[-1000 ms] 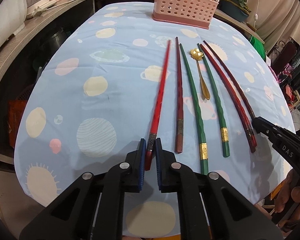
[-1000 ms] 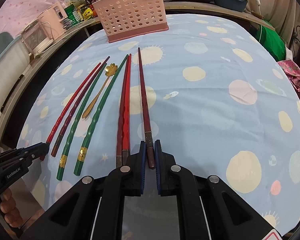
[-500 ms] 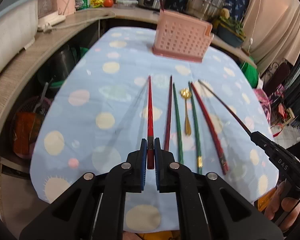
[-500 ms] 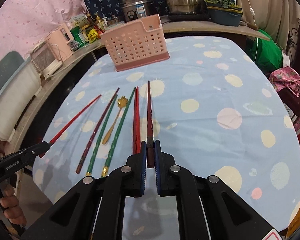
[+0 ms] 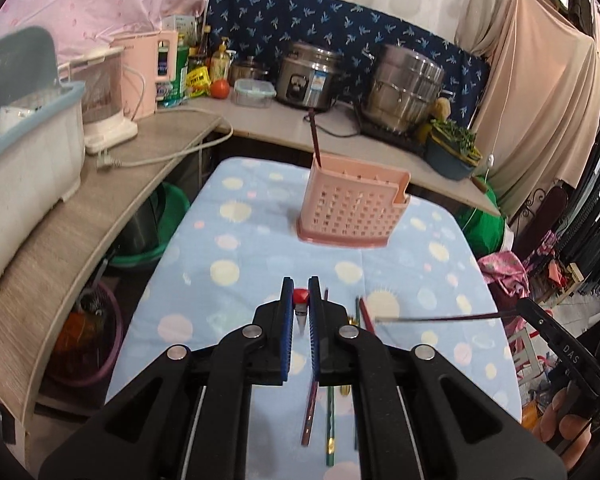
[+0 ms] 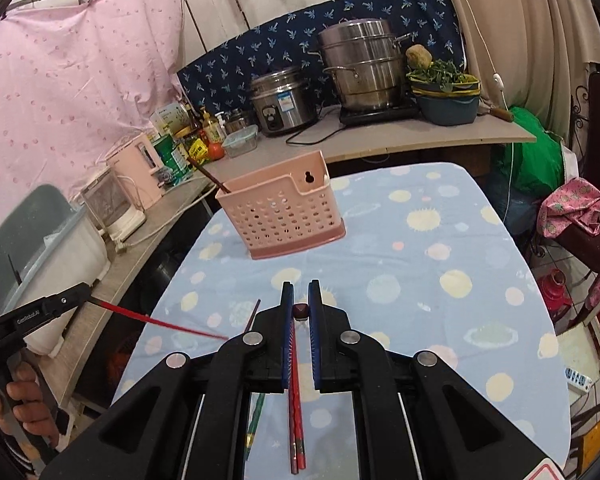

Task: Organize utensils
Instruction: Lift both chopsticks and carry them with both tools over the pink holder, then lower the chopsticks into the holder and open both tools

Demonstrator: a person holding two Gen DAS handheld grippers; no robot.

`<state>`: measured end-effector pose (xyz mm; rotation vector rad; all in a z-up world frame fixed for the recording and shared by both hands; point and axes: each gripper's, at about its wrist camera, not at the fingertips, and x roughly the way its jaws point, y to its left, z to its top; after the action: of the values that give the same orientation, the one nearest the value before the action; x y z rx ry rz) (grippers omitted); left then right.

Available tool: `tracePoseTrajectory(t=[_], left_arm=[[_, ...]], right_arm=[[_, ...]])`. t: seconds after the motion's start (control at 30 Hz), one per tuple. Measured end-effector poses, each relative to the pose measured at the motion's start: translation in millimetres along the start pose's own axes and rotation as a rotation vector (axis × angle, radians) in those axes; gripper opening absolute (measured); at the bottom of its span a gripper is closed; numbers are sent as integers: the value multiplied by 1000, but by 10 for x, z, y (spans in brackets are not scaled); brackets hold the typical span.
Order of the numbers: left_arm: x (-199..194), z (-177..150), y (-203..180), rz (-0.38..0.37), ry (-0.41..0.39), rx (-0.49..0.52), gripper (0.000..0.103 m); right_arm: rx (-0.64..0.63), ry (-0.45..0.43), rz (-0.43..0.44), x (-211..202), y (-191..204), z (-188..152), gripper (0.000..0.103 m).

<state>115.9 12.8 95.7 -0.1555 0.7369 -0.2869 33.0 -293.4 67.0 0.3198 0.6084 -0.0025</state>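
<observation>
My left gripper (image 5: pixel 301 300) is shut on a bright red chopstick (image 5: pixel 300 295), seen end-on; it shows as a red stick (image 6: pixel 160 322) in the right wrist view. My right gripper (image 6: pixel 301 304) is shut on a dark red chopstick (image 6: pixel 301 310), which crosses the left wrist view (image 5: pixel 436 317). Both are lifted above the table. The pink perforated utensil basket (image 5: pixel 354 212) stands at the table's far end with one dark chopstick (image 5: pixel 315 140) in it. Remaining chopsticks (image 5: pixel 330 420) and a red pair (image 6: pixel 296 420) lie on the cloth below.
The table has a blue spotted cloth (image 6: pixel 420 264). A counter (image 5: pixel 100 192) wraps the left and back with a rice cooker (image 5: pixel 306 78), steel pot (image 5: pixel 406 88) and white dish bin (image 5: pixel 24 152). A green tub (image 5: pixel 168 216) sits below.
Both grippers have risen from the table and tipped up, each carrying its chopstick off the cloth. The view now faces the basket and counter.
</observation>
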Motion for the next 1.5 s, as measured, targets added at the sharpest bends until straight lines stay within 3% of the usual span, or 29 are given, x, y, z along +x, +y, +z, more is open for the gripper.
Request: tracePoseTrajectory(t=[0.4,0.77,0.97,1.17,1.5], left_arm=[[104,881,-269,-21,-121,35,7],[124,1861,-607,-51,-305,51,7],[288,2172,-689,-55,-370,56,7],[747,2246,-678,-20,-325,54,7],[1333,2019,-555,5,-203,41,7]], right_arm=[[14,-107,47,130,5,733,7],[40,-279,121,407,170,1824,7],[37,-317,115,722,258,2205,7],[30,-268,77,1191,233,2296,7],[38,-123,62,1789,95,1970,7]])
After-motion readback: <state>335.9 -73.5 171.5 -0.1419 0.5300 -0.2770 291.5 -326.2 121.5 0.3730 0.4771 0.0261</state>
